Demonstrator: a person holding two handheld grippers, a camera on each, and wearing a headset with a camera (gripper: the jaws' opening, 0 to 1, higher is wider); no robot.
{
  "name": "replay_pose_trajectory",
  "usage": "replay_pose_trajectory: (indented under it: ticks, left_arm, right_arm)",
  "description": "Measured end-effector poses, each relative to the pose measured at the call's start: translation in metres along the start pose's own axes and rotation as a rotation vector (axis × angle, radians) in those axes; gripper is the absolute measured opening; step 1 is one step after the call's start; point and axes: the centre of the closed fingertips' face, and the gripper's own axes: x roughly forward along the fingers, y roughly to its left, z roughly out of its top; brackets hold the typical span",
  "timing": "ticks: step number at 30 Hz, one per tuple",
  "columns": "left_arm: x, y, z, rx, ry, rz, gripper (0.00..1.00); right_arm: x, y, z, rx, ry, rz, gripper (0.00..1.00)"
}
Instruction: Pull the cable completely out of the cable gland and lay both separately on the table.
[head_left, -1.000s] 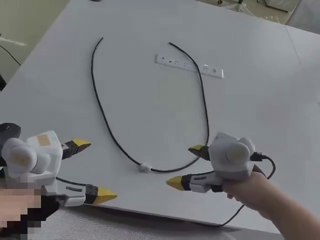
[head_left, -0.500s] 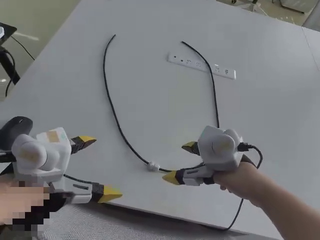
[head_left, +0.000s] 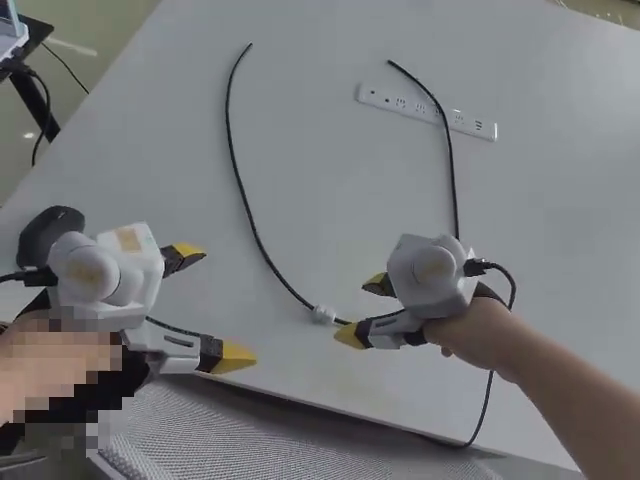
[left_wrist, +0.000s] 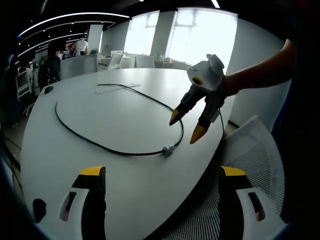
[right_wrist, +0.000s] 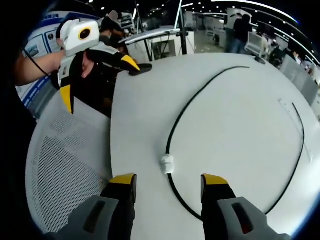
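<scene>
Right gripper (head_left: 360, 311) gapes empty beside the cable gland (head_left: 321, 313).

- Bare table (head_left: 340, 190) inside the cable (head_left: 240, 190) loop lies open.
- Power strip (head_left: 425, 110) blocks the far side.
- Mesh chair (head_left: 200, 440) crowds the near edge.

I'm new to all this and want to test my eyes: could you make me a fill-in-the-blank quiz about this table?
The small white cable gland sits threaded on the thin black ____. The left tool and right tool both have jaws standing ____. The tool nearer the gland is the ____ one.
Missing: cable; open; right.
</scene>
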Motion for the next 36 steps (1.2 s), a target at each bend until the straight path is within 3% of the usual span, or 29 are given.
replay_pose_trajectory:
  ticks: [8,20,24,27,34,36]
  left_arm:
    - [0.003,0.006,-0.005,-0.003,0.028,0.013,0.93]
    - [0.003,-0.001,-0.01,-0.013,0.051,0.009,0.91]
    - [0.001,-0.001,-0.011,-0.018,0.054,0.015,0.91]
    - [0.0,-0.001,-0.011,-0.024,0.055,0.02,0.9]
    - [0.001,0.0,-0.012,-0.041,0.065,0.015,0.89]
    - [0.001,-0.001,-0.007,-0.059,0.044,0.01,0.89]
  right_arm:
    - [0.014,-0.005,0.0,0.003,0.019,0.013,0.44]
    - [0.036,-0.001,-0.003,-0.056,0.073,0.044,0.35]
    - [0.04,0.0,-0.003,-0.062,0.081,0.051,0.27]
    - [0.043,-0.003,-0.009,-0.079,0.109,0.048,0.24]
    - [0.044,-0.004,-0.012,-0.09,0.117,0.05,0.19]
    - [0.045,-0.004,-0.012,-0.107,0.114,0.047,0.18]
